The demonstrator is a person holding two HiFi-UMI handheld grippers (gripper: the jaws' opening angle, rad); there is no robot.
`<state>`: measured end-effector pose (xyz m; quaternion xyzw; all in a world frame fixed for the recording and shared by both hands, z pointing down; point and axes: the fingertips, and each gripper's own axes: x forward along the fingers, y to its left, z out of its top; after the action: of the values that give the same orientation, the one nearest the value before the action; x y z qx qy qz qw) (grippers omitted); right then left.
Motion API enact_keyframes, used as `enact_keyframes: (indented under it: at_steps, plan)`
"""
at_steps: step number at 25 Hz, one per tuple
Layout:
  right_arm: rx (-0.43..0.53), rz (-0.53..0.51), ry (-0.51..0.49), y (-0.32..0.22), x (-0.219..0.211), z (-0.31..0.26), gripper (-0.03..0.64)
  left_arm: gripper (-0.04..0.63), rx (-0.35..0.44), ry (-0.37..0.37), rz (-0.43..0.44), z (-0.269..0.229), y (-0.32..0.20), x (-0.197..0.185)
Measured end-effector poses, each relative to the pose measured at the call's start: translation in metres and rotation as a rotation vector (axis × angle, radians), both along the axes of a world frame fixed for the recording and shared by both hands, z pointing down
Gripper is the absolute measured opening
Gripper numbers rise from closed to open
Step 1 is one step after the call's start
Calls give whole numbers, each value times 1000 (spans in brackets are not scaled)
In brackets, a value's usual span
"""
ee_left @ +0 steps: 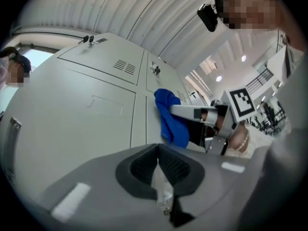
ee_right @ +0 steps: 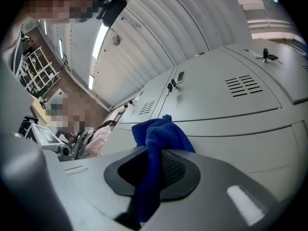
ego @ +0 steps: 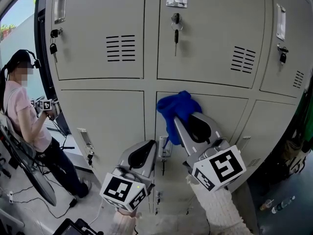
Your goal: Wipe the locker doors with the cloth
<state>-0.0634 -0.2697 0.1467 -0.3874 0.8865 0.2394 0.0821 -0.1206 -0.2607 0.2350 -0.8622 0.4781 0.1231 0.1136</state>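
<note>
A blue cloth [ego: 177, 110] is bunched against the lower middle locker door [ego: 215, 112], just under its top edge. My right gripper [ego: 182, 126] is shut on the cloth, which hangs out between the jaws in the right gripper view as the blue cloth [ee_right: 156, 150]. My left gripper [ego: 155, 150] sits lower and to the left, by the seam between the lower doors, with its jaws shut and nothing in them. From the left gripper view the cloth [ee_left: 171, 117] and the right gripper [ee_left: 192, 112] show to the right of the left gripper [ee_left: 159, 170].
Grey lockers [ego: 102, 33] fill the view, with vents, handles and keys [ego: 176, 31] hanging in the upper doors. A person in a pink top [ego: 22, 111] stands at the far left holding another gripper. Cables and a fan [ego: 34, 180] lie on the floor.
</note>
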Motion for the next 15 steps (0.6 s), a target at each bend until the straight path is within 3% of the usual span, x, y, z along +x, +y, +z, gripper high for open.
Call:
enact_keyframes:
  at_steps: [9, 15]
  plan:
    - [-7, 2, -16, -6, -4, 4, 57, 6, 2, -7, 11, -2, -4, -3]
    - [-37, -8, -11, -6, -6, 20, 57, 6, -46, 1, 15, 14, -5, -2]
